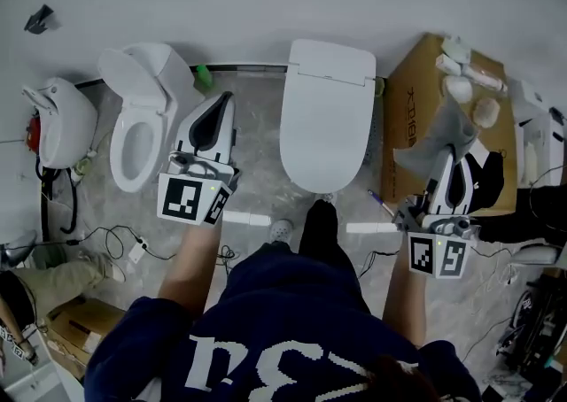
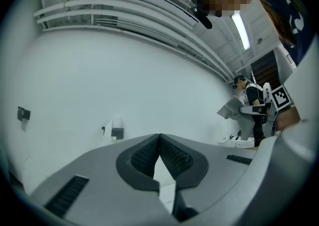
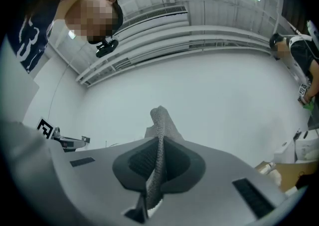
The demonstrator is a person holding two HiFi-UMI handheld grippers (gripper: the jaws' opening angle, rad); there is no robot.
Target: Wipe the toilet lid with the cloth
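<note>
The toilet with its white lid (image 1: 326,117) down stands in the middle, straight ahead of me. My right gripper (image 1: 450,156) is held to the right of it, over a cardboard box, shut on a grey cloth (image 1: 436,133). In the right gripper view the cloth (image 3: 160,120) sticks up from between the closed pads. My left gripper (image 1: 220,101) hovers to the left of the lid, between the two toilets. Its pads (image 2: 172,153) meet at the tip with nothing between them. Both grippers point up toward the white wall.
A second toilet (image 1: 135,130) with its lid raised stands at the left, and a white fixture (image 1: 55,119) further left. An open cardboard box (image 1: 421,108) with white items sits right of the closed toilet. Cables (image 1: 115,241) lie on the floor. Another person (image 2: 254,105) stands at the right.
</note>
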